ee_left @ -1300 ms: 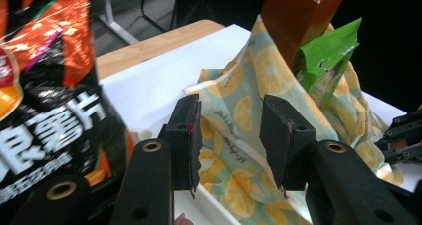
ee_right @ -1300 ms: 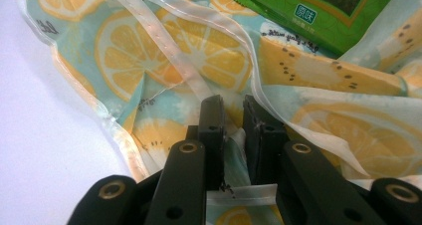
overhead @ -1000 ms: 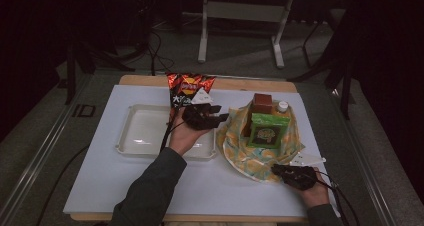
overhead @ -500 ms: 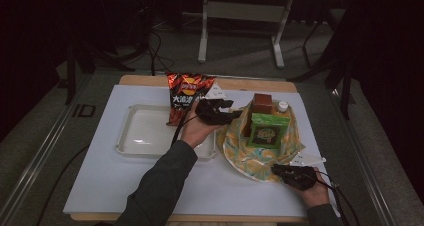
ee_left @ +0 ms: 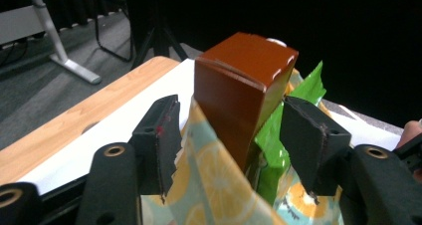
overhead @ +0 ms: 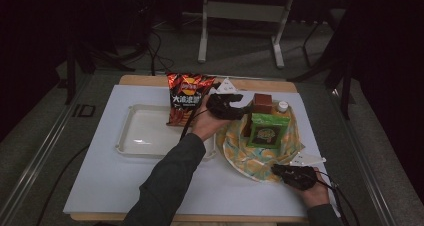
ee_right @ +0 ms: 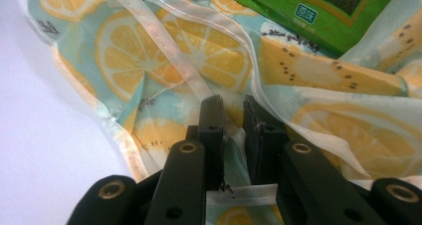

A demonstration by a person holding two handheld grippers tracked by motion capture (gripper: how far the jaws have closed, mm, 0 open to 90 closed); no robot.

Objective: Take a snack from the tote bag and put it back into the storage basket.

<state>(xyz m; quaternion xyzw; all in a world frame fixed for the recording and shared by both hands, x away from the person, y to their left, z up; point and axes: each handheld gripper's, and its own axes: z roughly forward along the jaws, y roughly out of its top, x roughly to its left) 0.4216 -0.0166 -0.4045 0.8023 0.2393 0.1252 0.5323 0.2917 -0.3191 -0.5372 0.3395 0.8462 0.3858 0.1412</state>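
Note:
A lemon-print plastic bag (overhead: 240,151) lies on the white table top, holding a brown carton (overhead: 262,102), a green packet (overhead: 265,131) and a white-capped bottle (overhead: 283,106). My left gripper (overhead: 239,104) is just left of the carton. Its jaws have just been opening and stand wide, untouched by anything. In the left gripper view, the carton (ee_left: 239,95) and the bag's raised edge (ee_left: 209,180) sit between the left gripper's (ee_left: 233,120) jaws. My right gripper (overhead: 278,170) is at the bag's near edge. In the right gripper view, the right gripper (ee_right: 233,108) is shut on the bag's clear rim (ee_right: 189,75).
A red chips bag (overhead: 186,93) stands at the far right corner of an empty clear tray (overhead: 122,141), left of the lemon bag. A white paper slip (overhead: 307,159) lies beside the right hand. The table's wooden far edge (overhead: 145,80) borders dark floor.
My left gripper has moved right, away from the chips bag and up to the brown carton. The right gripper has stayed put on the bag's edge.

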